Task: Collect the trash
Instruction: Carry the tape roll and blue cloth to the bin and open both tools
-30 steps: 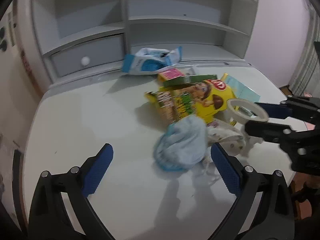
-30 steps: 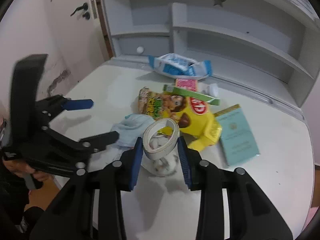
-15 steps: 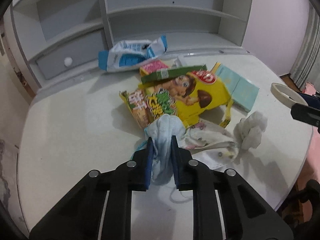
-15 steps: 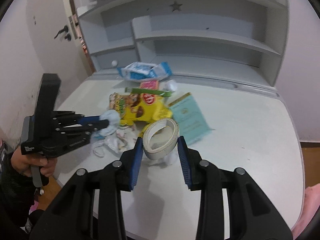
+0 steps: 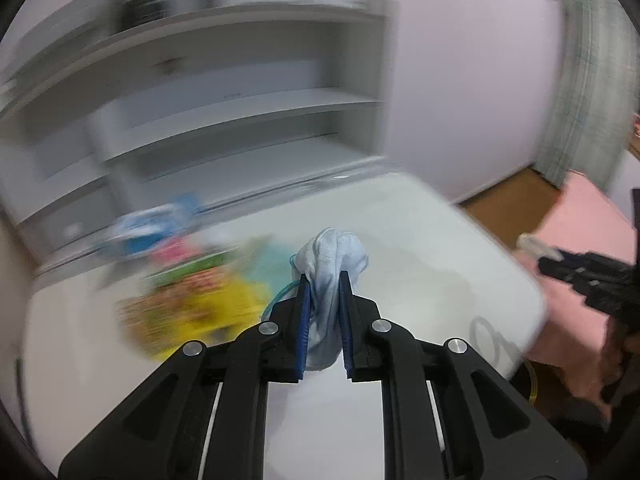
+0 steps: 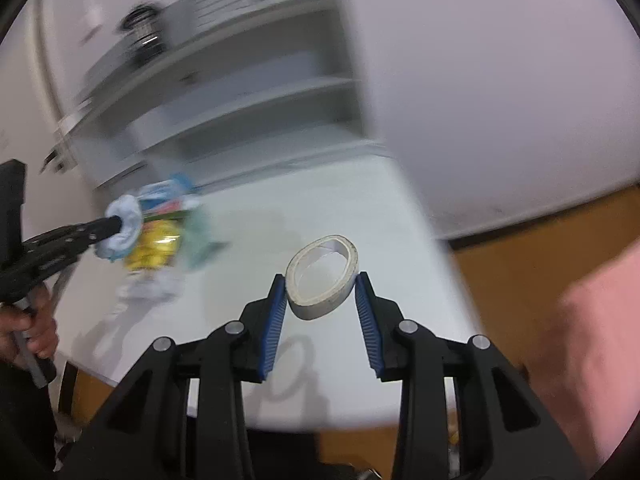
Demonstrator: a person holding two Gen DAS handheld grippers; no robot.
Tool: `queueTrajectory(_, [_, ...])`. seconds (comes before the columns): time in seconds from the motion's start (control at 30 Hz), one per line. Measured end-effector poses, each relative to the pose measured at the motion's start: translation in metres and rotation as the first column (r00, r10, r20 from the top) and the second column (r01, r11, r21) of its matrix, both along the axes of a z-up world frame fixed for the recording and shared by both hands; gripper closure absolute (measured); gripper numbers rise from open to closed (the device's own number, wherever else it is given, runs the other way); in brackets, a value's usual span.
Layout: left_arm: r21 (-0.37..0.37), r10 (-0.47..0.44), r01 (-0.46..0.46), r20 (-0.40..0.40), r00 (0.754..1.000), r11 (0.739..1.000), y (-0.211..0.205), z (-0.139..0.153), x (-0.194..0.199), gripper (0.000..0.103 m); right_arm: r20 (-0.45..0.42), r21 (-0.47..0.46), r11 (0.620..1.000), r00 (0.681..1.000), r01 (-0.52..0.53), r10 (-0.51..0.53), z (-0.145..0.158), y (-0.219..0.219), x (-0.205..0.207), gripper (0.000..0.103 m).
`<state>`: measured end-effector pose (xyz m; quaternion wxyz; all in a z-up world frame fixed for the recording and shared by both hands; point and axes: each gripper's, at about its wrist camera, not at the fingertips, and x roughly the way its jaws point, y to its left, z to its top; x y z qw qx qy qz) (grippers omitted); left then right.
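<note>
A crumpled light-blue cloth [image 5: 334,252] is pinched between the blue pads of my left gripper [image 5: 323,280], whose jaws are still closing on it, and it hangs above the white table [image 5: 420,240]. The right wrist view shows that same cloth [image 6: 126,220] at the left gripper [image 6: 112,224], held by a hand at the left edge. My right gripper [image 6: 321,284] is shut on a white tape roll [image 6: 316,308] over the table's right part. Both views are motion-blurred.
A blurred pile of wrappers stays on the table, with a yellow one [image 5: 208,308] and a blue-white packet [image 5: 148,228]. A white shelf unit [image 5: 240,120] stands behind. Right of the table edge lie wooden floor [image 6: 520,248] and a pink surface [image 6: 592,340].
My left gripper shut on the blue cloth, lifted it off the table and swung right. The right gripper carried the tape roll to the right, towards the table's edge.
</note>
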<state>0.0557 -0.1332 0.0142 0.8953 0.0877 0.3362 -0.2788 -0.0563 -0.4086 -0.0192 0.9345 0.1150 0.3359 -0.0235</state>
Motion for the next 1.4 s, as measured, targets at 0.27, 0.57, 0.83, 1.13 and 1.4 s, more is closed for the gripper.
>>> queueTrajectory(0.27, [-0.004,-0.346,0.347,-0.062,0.936,0.938,-0.192,-0.037,-0.077,0.09,-0.1,0.037,0.936,0.933,0.35,-0.345,-0.061,-0.146,-0.119,0.068])
queueTrajectory(0.57, [0.085,-0.588,0.61,-0.189,0.786,0.788,-0.332,-0.128,-0.162,0.09,-0.297,0.13,0.824,0.814,0.552,-0.499,-0.168,-0.226,-0.222,0.068])
queueTrajectory(0.83, [0.181,-0.604,0.679,-0.337,0.722,0.711,-0.405,-0.225,-0.172,0.09,-0.427,0.221,0.755,0.758,0.617,-0.494,-0.249,-0.242,-0.252,0.068])
queueTrajectory(1.13, [0.249,-0.565,0.707,-0.454,0.689,0.663,-0.432,-0.301,-0.186,0.09,-0.496,0.261,0.725,0.733,0.637,-0.465,-0.288,-0.252,-0.263,0.068])
queueTrajectory(1.4, [0.248,-0.59,0.733,-0.459,0.664,0.633,-0.442,-0.305,-0.199,0.065,-0.506,0.271,0.714,0.727,0.645,-0.465,-0.291,-0.255,-0.268,0.068])
